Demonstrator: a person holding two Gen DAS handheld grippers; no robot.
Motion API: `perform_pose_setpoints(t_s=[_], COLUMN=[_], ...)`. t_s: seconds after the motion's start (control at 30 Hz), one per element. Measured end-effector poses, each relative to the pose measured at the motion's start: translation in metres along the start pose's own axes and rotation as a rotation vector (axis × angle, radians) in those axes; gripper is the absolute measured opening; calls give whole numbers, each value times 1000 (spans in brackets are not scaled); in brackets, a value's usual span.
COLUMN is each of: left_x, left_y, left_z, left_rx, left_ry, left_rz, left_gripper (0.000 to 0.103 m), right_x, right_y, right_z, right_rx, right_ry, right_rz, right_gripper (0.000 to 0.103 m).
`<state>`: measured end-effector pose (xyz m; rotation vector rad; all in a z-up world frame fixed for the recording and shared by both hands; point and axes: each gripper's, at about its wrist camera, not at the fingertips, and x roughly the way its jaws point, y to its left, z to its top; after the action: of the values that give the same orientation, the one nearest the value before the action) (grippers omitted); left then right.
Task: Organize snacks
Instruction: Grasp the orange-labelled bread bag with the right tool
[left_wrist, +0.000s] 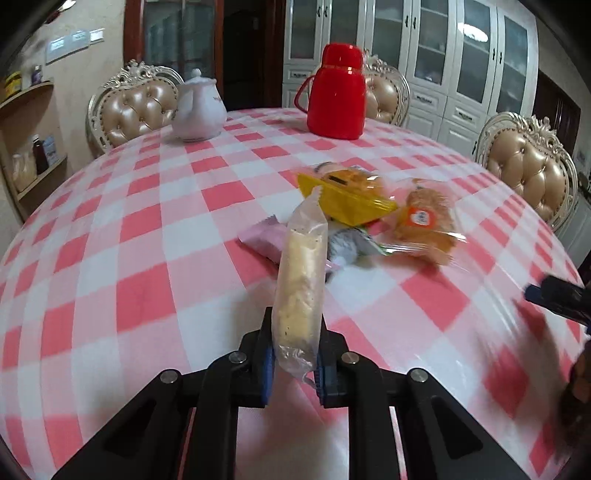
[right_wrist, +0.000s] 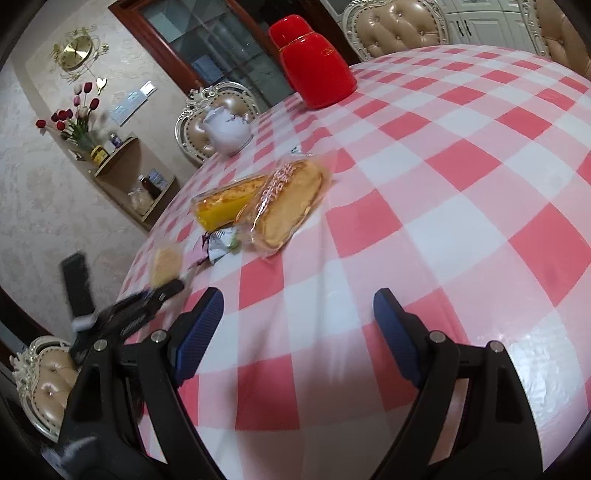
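Checked table (left_wrist: 147, 240): snacks (left_wrist: 424, 221); flask (left_wrist: 334, 92); teapot (left_wrist: 199, 107)

1. You have five wrapped snacks in view: one long clear-wrapped pale cake bar (left_wrist: 300, 284), one yellow-wrapped cake packet (left_wrist: 345, 195), one clear-wrapped golden bread bun (left_wrist: 424, 225), one small pink sachet (left_wrist: 260, 240), and one small grey-and-green sachet (left_wrist: 349, 245).
2. You have one red plastic thermos jug (left_wrist: 335, 94).
3. You have one white ceramic teapot (left_wrist: 199, 107).
4. You can count three cream tufted chairs with carved frames (left_wrist: 135, 105) in the left wrist view.
5. You hold two black two-finger grippers with blue pads, one in each hand: left (left_wrist: 295, 360), right (right_wrist: 299, 332).
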<state>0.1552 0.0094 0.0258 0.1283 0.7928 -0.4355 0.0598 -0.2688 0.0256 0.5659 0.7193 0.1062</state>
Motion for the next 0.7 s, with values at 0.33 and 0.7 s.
perform_pose_setpoints(t_s=[0.33,0.7], left_x=[-46,-45], left_y=[6,24], left_z=[-25,-24], left_rx=[-193,-275], left_ry=[-77,-89], left_rz=[-7,-64], left_gripper=[18,18], right_x=[77,126], right_y=[32,66], right_z=[44,53], right_rx=[70,-111], right_ry=[-17,40], right_rz=[-95,-441], right_gripper=[85,63])
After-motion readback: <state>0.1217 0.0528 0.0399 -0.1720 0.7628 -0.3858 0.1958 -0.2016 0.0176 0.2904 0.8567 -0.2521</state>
